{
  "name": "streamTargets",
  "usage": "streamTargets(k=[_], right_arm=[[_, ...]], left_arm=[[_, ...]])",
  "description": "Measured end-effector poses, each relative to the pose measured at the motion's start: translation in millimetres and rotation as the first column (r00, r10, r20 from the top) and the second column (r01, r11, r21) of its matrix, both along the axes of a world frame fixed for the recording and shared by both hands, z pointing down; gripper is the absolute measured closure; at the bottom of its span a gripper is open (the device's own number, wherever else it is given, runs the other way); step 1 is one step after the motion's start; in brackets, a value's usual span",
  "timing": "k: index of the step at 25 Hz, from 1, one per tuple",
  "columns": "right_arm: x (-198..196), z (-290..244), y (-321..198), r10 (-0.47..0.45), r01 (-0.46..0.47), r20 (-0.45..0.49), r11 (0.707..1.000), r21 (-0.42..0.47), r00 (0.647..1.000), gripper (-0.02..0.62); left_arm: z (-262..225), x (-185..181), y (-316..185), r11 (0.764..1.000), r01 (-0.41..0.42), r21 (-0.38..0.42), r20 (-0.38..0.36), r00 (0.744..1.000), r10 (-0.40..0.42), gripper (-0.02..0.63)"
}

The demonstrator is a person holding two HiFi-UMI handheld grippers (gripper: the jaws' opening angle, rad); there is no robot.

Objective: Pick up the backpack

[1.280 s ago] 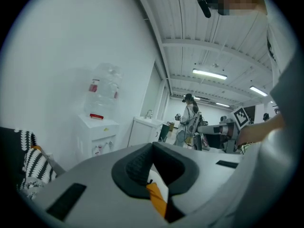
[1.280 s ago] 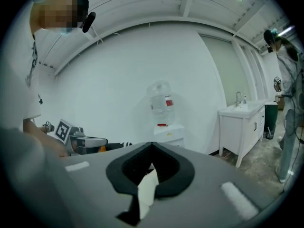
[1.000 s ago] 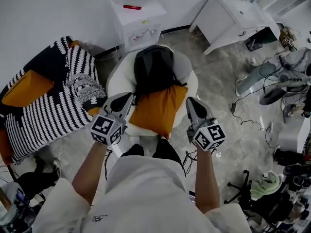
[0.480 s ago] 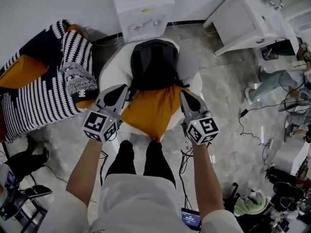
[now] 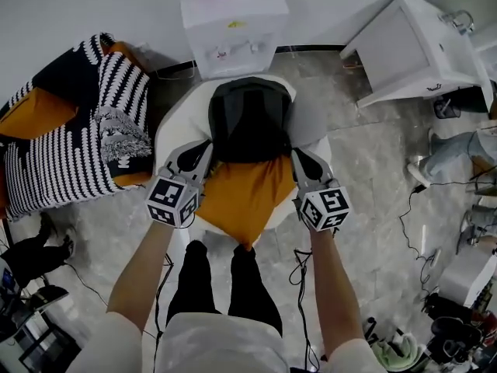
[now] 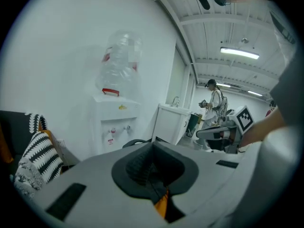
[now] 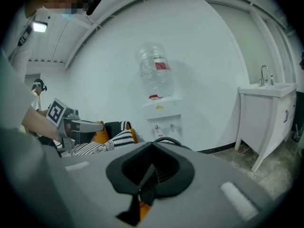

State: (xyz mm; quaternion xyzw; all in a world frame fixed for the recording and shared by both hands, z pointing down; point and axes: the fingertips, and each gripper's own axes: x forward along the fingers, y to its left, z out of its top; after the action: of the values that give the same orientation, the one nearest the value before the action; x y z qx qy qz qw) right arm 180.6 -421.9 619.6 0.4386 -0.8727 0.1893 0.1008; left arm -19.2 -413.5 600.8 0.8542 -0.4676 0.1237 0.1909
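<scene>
A black backpack (image 5: 250, 119) lies on a round white seat (image 5: 172, 127), its lower end against an orange cushion (image 5: 242, 196). My left gripper (image 5: 200, 151) is at the backpack's lower left corner and my right gripper (image 5: 301, 157) at its lower right corner; I cannot tell whether either touches it. Both are shut with nothing between the jaws. In the left gripper view the shut gripper (image 6: 153, 144) hides most of the backpack, and only its top handle (image 6: 134, 142) shows. The right gripper view shows its shut gripper (image 7: 152, 144) and the handle (image 7: 167, 140) just beyond.
A white water dispenser (image 5: 233, 18) stands against the wall behind the seat. A white cabinet (image 5: 411, 49) is at the back right. A black-and-white striped throw (image 5: 74, 158) covers a couch on the left. Cables (image 5: 299, 266) trail on the floor by my legs.
Both grippers have gone forward and down, from beside the orange cushion to the backpack's lower corners. They stayed shut.
</scene>
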Motion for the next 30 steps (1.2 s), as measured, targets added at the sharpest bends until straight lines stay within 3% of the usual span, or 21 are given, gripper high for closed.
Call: streamTargets(k=[13, 15, 24, 30], right_arm=[[-0.5, 116.5, -59.0, -0.054, 0.044, -0.095, 0.994, -0.1, 0.994, 0.592], [-3.6, 131.7, -63.3, -0.082, 0.068, -0.129, 0.992, -0.11, 0.988, 0.592], [1.0, 164.9, -91.1, -0.094, 0.077, -0.171, 0.992, -0.103, 0.981, 0.592], [3.0, 184.1, -105.6, -0.098, 0.077, -0.186, 0.99, -0.116, 0.978, 0.516]], left_arm=[[96.0, 2.1, -57.6, 0.997, 0.006, -0.075, 0.099, 0.995, 0.001, 0.609], [111.4, 4.4, -60.4, 0.996, 0.0, -0.095, 0.106, 0.994, 0.01, 0.564], [182.3, 12.2, -74.1, 0.985, 0.005, -0.175, 0.164, 0.986, 0.024, 0.515], [214.1, 17.4, -83.4, 0.969, 0.039, -0.245, 0.139, 0.99, -0.005, 0.429]])
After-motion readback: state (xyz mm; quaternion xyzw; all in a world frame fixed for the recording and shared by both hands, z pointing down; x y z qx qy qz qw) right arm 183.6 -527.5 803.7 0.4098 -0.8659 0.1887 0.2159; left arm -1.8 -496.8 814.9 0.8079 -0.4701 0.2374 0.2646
